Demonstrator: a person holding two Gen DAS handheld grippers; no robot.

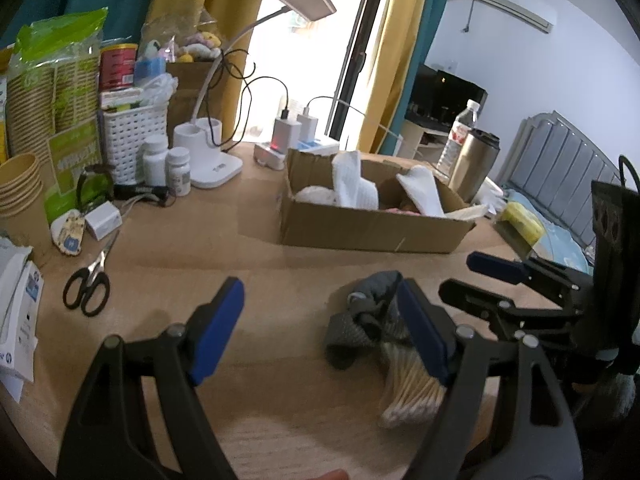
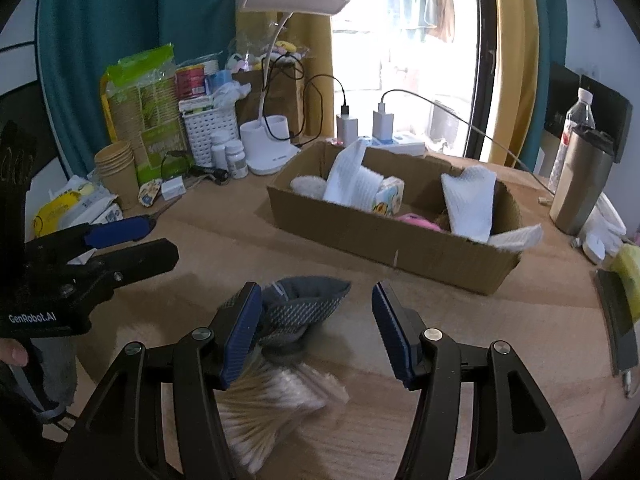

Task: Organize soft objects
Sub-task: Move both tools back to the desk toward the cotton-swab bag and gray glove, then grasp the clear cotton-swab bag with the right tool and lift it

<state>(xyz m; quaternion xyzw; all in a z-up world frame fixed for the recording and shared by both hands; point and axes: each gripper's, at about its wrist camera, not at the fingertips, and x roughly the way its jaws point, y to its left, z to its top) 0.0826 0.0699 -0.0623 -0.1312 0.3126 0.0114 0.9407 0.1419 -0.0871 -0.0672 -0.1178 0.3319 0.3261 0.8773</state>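
Wooden surface (image 2: 460, 344), cluttered along its far edge, curtains and a bright window behind. Your left gripper (image 1: 320, 332): jaws spread, nothing between them, the right-hand pad just beside the grey sock (image 1: 360, 320). Your right gripper (image 2: 316, 332): jaws spread, nothing pinched, the grey sock lying crumpled by its left pad, part of it reaching into the gap. Bundle of cotton swabs (image 2: 276, 404): just beside the sock, nearer you. Cardboard box (image 2: 384, 240): beyond the sock, holding white socks (image 2: 470, 204) and other soft items. Scissors (image 1: 90, 284): far left.
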